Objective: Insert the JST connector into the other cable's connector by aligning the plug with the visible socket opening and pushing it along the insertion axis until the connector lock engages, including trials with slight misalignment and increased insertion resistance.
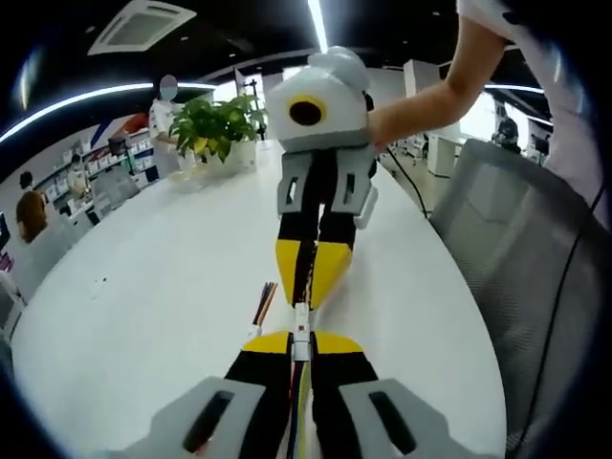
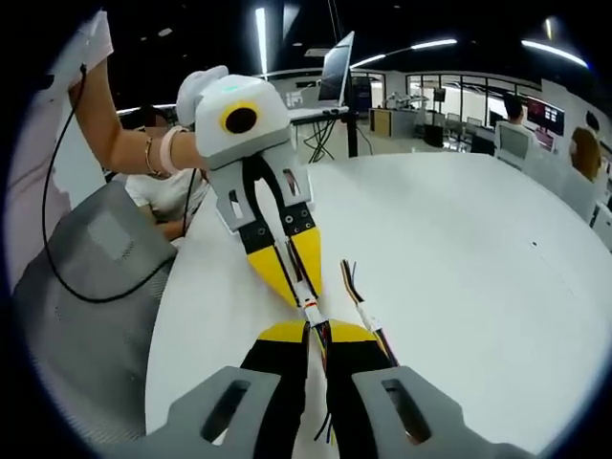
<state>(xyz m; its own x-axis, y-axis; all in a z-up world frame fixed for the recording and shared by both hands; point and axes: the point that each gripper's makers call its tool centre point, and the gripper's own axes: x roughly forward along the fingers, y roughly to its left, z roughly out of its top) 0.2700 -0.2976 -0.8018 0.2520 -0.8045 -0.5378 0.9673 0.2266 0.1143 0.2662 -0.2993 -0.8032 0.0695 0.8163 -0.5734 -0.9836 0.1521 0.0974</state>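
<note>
Above the white desk, the left claw is clenched on its cable, and the right claw is clenched on the other cable. The two tips face each other, nearly touching, with the white JST connector between them. A loose wire bundle lies just beside the right claw.

The table is showing a smooth, matt white top. Lying on it, each tool, the left tool and the right tool, is wearing glossy yellow plastic tips on black jaws, with matt grey plastic housings. Beside the table, a chair is showing grey woven mesh cloth. The wires near the right tool are looking plastic-sheathed.
</note>
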